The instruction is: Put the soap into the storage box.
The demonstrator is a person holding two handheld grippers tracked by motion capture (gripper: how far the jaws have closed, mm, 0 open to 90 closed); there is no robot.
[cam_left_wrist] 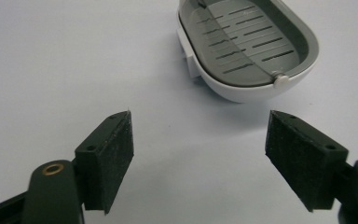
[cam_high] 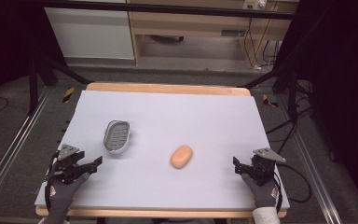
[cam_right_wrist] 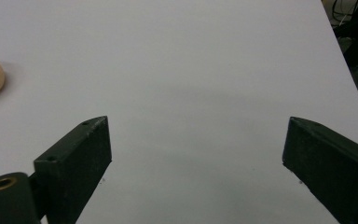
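Soap bar (cam_high: 181, 157), peach-coloured oval, lies bare on the white table cover (cam_high: 177, 116) at approx centre, slightly toward 5 o'clock. Soap dish (cam_high: 116, 136), white shell w/ grey slotted insert, sits at 9 o'clock from the bar, well apart.

Left gripper (cam_high: 91, 164) at approx 8 o'clock of the table, jaws spread wide, nothing btwn them; dish just ahead in the left gripper view. Right gripper (cam_high: 238, 166) at approx 4 o'clock, jaws also spread, empty; bar at far left edge of the right gripper view.

Judgement: bar prob. light, stiff, smooth and rounded, so slippery. Take it across the short axis at mid-length, pads flat on the sides. Dish looks like light rigid plastic; grip by rim/wall.
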